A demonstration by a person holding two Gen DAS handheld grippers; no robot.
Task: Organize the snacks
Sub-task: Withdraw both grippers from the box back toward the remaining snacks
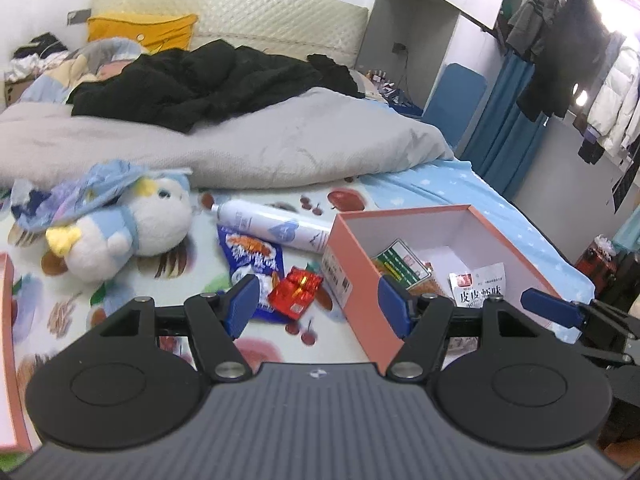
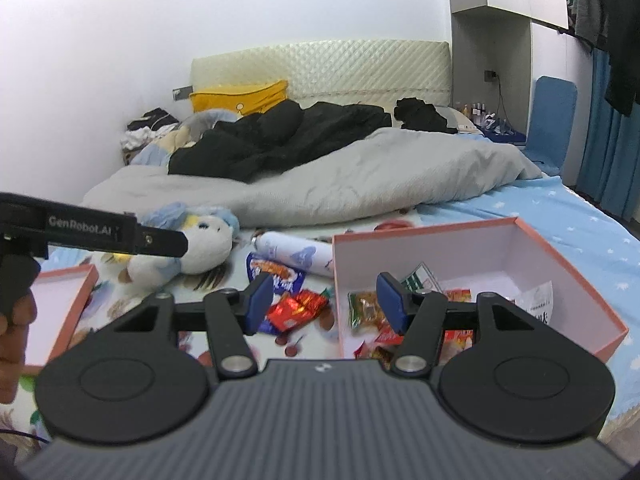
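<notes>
A pink box (image 1: 352, 236) (image 2: 420, 232) with a white inside stands open on the bed and holds several snack packets (image 1: 478, 282) (image 2: 366, 308). A blue snack bag (image 1: 252, 258) (image 2: 276, 272) and a red packet (image 1: 296, 290) (image 2: 296, 306) lie on the sheet left of the box. My left gripper (image 1: 318, 306) is open and empty, above the red packet and the box's near left corner. My right gripper (image 2: 324, 302) is open and empty, above the box's left wall. The left gripper's body (image 2: 92, 230) shows at the left of the right wrist view.
A white spray can (image 1: 272, 224) (image 2: 296, 254) lies behind the blue bag. A plush toy (image 1: 132, 228) (image 2: 192, 244) lies at the left. The pink box lid (image 2: 60, 308) (image 1: 8, 344) sits at the far left. A grey duvet (image 1: 240, 148) and black clothes cover the bed's far half.
</notes>
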